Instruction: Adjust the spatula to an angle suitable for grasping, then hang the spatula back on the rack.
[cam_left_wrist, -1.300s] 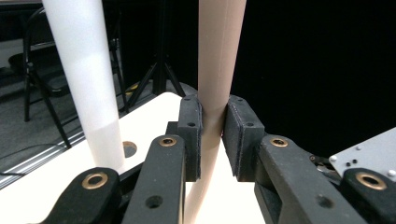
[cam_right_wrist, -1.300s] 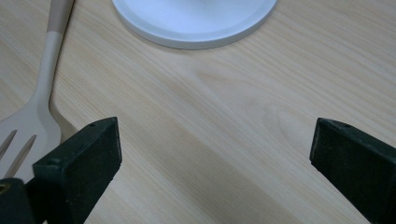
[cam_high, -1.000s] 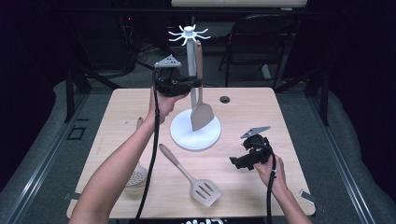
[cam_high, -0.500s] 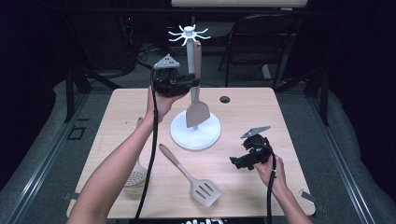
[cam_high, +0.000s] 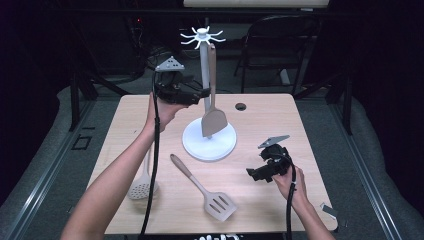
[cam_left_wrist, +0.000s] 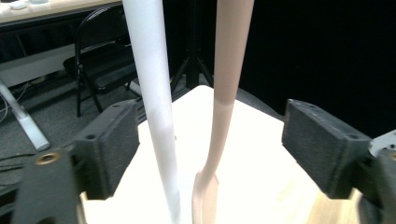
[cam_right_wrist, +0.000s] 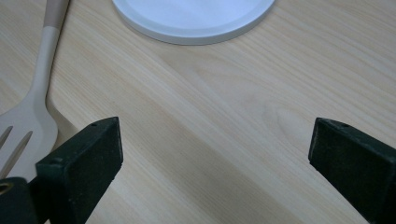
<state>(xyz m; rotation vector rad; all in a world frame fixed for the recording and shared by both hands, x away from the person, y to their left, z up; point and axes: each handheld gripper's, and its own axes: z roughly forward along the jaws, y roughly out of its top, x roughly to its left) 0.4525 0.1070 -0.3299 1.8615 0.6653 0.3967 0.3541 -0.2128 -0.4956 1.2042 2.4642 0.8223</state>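
A white utensil stand (cam_high: 192, 145) rises from the table's middle, its pole (cam_high: 204, 70) topped by a ring of hooks (cam_high: 202, 36). A beige solid spatula (cam_high: 213, 121) hangs from one hook, blade down just over the base. My left gripper (cam_high: 202, 93) is level at the pole's mid height and its jaws have just been opening. The pole (cam_left_wrist: 154, 93) and the spatula handle (cam_left_wrist: 229, 84) stand between the pads of the left gripper (cam_left_wrist: 215, 144), which touch neither. My right gripper (cam_high: 252, 173) is open low over the table's right side, and the right gripper (cam_right_wrist: 217, 163) holds nothing.
A beige slotted spatula (cam_high: 202, 188) lies on the near middle of the table, and its head (cam_right_wrist: 28, 116) shows left of my right jaws. A skimmer spoon (cam_high: 141, 185) lies at the near left, partly under the left forearm. A dark chair (cam_high: 280, 45) stands beyond the table.
My left gripper's jaws have spread apart and let go of the spatula handle, which now hangs free on the hook. The right gripper has kept still.
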